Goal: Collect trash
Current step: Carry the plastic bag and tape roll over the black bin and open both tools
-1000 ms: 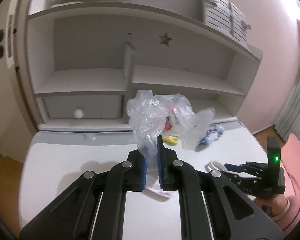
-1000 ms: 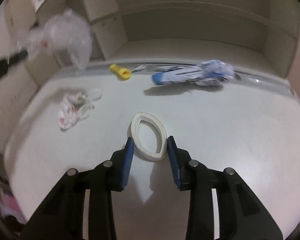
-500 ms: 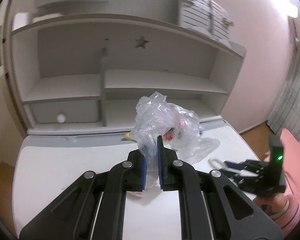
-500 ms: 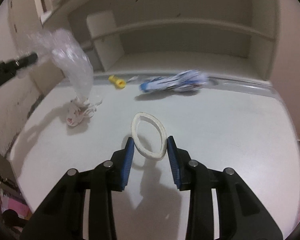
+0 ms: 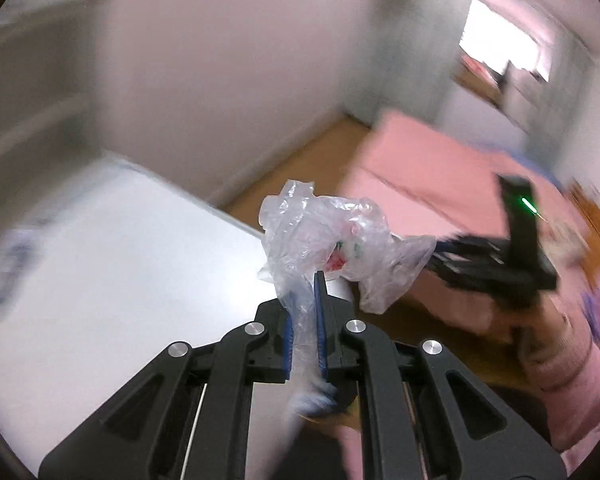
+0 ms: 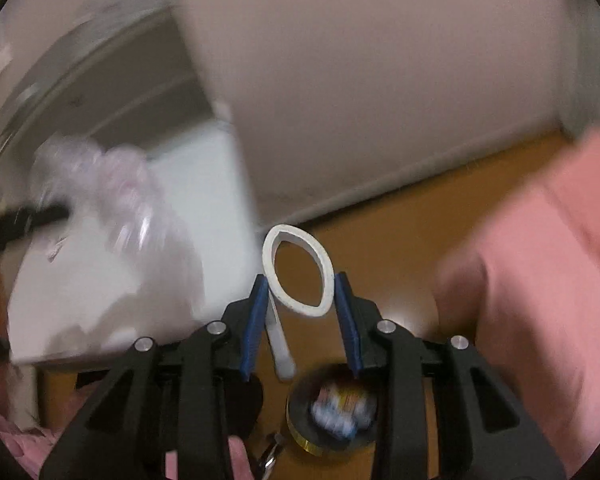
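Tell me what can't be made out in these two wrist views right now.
- Left wrist: items on the white table are smeared by motion blur.
- Left wrist: contents of the plastic bag held by the left gripper, crumpled film hides them.
- Right wrist: contents of the bin, blurred, partly behind the right gripper squeezing the white ring.

Below and to your left is a white desk [image 5: 112, 248], its top heavily blurred; at its far left edge a blue-and-white smear [image 5: 4, 264] lies on it, too blurred to identify. Beyond the desk's right edge is a brown wooden floor [image 6: 384, 240]. On the floor, directly beneath you, stands a round dark bin [image 6: 332, 416] with blurred scraps inside. A pink bed [image 5: 428, 172] stands on the floor to your right.
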`<act>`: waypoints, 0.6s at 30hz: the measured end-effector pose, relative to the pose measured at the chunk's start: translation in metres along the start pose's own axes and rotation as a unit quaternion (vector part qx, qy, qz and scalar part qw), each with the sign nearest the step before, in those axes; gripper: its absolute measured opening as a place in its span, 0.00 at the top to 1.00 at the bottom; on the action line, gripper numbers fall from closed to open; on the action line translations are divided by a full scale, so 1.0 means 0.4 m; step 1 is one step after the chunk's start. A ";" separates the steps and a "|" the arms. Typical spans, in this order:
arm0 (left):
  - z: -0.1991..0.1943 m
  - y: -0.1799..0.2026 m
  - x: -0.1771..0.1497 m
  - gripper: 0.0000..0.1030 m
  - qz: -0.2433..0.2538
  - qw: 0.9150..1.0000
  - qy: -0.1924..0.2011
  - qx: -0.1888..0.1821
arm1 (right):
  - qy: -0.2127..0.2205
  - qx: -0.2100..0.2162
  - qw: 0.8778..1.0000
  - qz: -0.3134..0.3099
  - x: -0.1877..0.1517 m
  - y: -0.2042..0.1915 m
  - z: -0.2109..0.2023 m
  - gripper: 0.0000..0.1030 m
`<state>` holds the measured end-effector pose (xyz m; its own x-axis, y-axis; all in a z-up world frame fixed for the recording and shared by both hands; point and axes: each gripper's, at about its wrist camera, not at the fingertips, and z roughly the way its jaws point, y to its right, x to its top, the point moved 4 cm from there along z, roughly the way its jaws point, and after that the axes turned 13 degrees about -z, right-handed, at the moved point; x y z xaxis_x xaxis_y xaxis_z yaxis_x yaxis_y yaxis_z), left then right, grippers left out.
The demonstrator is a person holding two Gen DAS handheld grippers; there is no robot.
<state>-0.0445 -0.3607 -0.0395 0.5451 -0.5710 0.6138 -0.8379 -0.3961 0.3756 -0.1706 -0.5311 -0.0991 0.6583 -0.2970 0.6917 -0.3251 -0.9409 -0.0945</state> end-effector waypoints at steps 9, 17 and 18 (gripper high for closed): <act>0.386 0.113 -0.252 0.93 0.025 0.983 -0.179 0.017 | -0.145 0.048 0.981 0.123 -0.308 0.192 0.201 0.67; 0.445 0.111 -0.282 0.84 0.035 0.976 -0.213 0.035 | -0.157 0.065 0.979 0.113 -0.322 0.177 0.237 0.58; 0.451 0.115 -0.287 0.55 0.039 0.975 -0.218 0.037 | -0.160 0.064 0.978 0.120 -0.326 0.186 0.237 0.25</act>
<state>-0.1403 -0.4430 -0.2179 0.4538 -0.8460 0.2798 -0.8817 -0.3808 0.2786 -0.2161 -0.5779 -0.2641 0.7595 -0.5275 0.3808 -0.4219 -0.8449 -0.3288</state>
